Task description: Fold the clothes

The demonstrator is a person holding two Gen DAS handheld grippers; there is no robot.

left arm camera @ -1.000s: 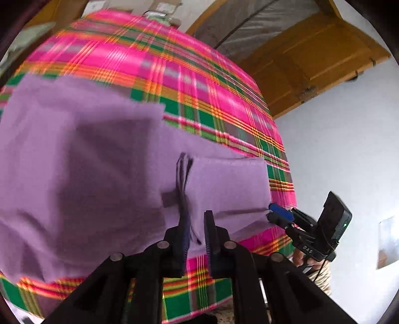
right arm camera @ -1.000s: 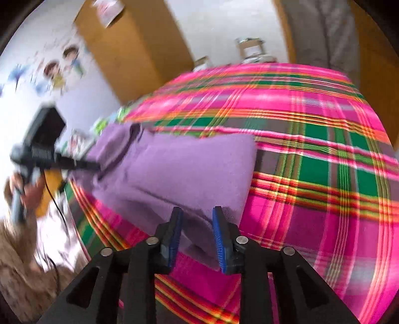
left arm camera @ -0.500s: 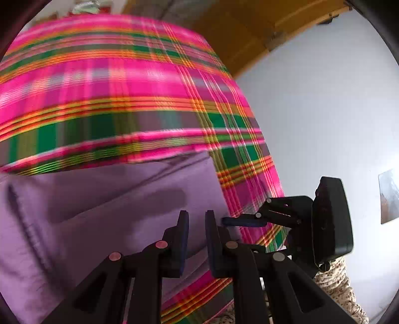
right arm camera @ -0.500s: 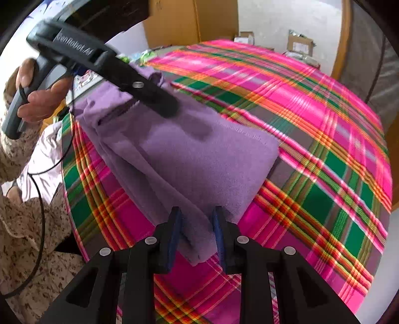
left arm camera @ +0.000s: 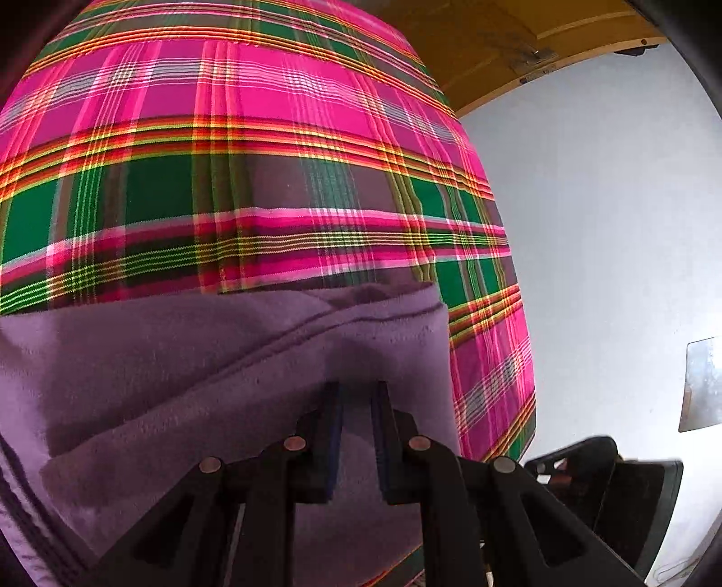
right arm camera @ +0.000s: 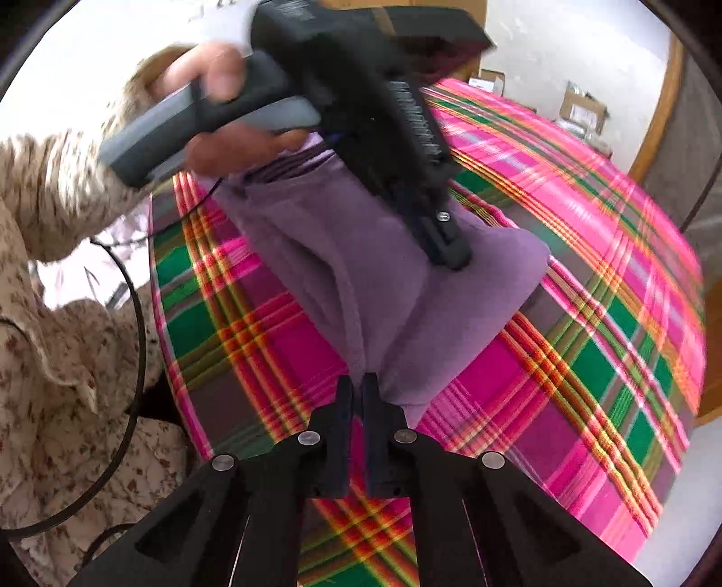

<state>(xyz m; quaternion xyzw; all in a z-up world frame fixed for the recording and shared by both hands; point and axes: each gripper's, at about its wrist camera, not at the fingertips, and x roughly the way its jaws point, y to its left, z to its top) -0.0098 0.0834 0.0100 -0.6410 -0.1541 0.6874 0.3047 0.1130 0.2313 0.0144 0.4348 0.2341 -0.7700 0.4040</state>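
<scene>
A purple fleece garment (left arm camera: 180, 384) (right arm camera: 406, 293) lies folded into a long strip on a pink and green plaid bedspread (right arm camera: 586, 271). My left gripper (left arm camera: 356, 393) (right arm camera: 449, 255) presses down on the strip's far end. Its jaws stand a narrow gap apart with purple fabric filling that gap. At the strip's near end, my right gripper (right arm camera: 358, 384) has its jaws nearly touching, pinched on the garment's near edge. A hand (right arm camera: 216, 76) holds the left gripper's handle.
The plaid bedspread (left arm camera: 270, 158) stretches far beyond the garment. A person in a patterned sleeve (right arm camera: 54, 189) stands at the bed's left edge with a black cable (right arm camera: 135, 316) hanging. Cardboard boxes (right arm camera: 582, 108) sit past the far side. A white wall (left arm camera: 609, 225) and wooden door (left arm camera: 519, 40) lie to the right.
The left gripper swept across the garment to the end nearer the right gripper. The right gripper rolled, and its jaws closed on the near edge.
</scene>
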